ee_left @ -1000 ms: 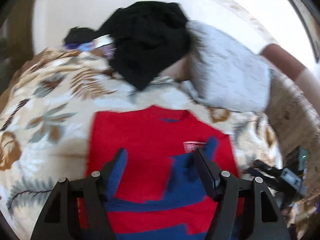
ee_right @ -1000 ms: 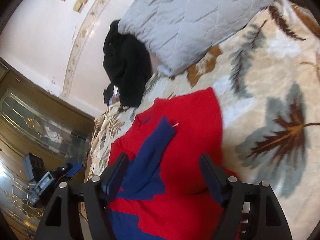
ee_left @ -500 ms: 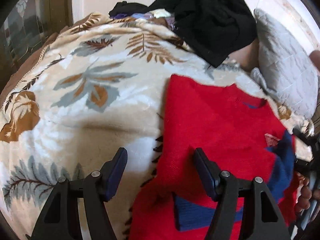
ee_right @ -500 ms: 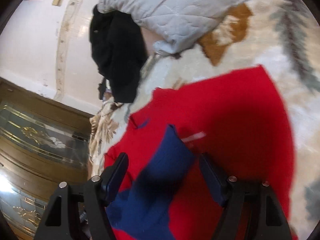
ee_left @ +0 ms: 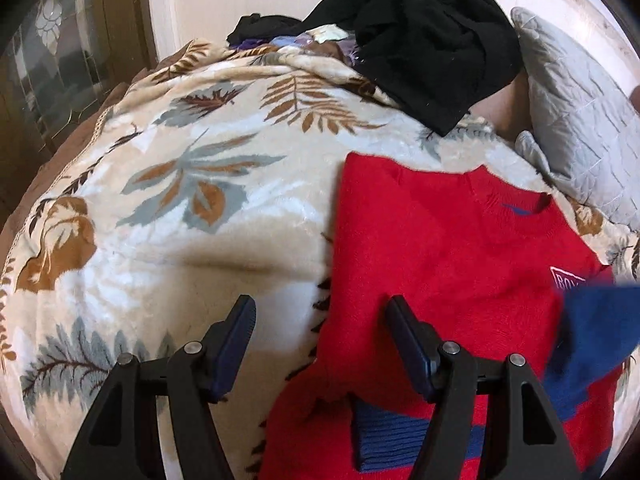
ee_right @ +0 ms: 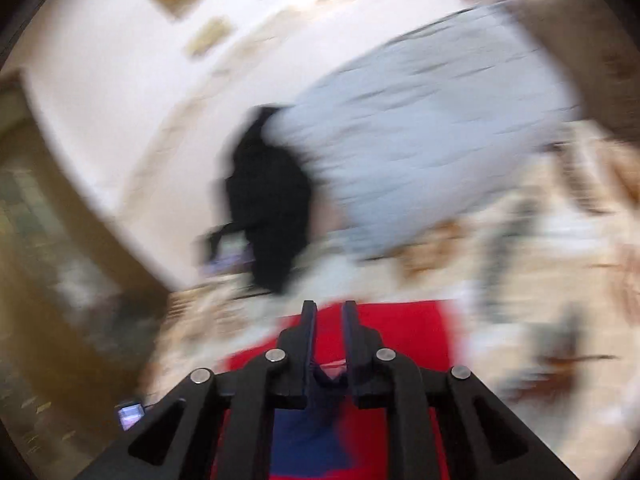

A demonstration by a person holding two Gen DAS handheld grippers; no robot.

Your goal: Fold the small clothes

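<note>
**On the bed, the blue sleeve is pinched and lifted for a fold**

On the leaf-patterned blanket (ee_left: 192,208) lies the red sweater (ee_left: 452,256), flat, with its neck toward the grey quilted pillow (ee_left: 576,120). The step in hand, as I judge it, is the folding of the sleeve: the right gripper (ee_right: 328,312) has just closed its jaws, and dark blue fabric sits between them, so it is pinching the blue sleeve (ee_right: 326,384). The left gripper (ee_left: 320,324) stands spread with nothing between its fingers; one finger is over the blanket and the other over the left edge of the sweater. I cannot tell whether it touches the cloth.

The next move probably calls for carrying the sleeve across the red body and laying it flat without a twist, then letting go. The left gripper could hold the near edge down so the sweater does not slide on the soft blanket.

Only the left wrist view shows the whole sweater sharply: its collar, a small white logo (ee_left: 570,278), and the blurred blue sleeve raised at the right. It also shows the black garment (ee_left: 432,40) heaped at the far side. The right wrist view is strongly blurred, but it alone shows the grip itself, the fabric caught between the closed jaws.
</note>
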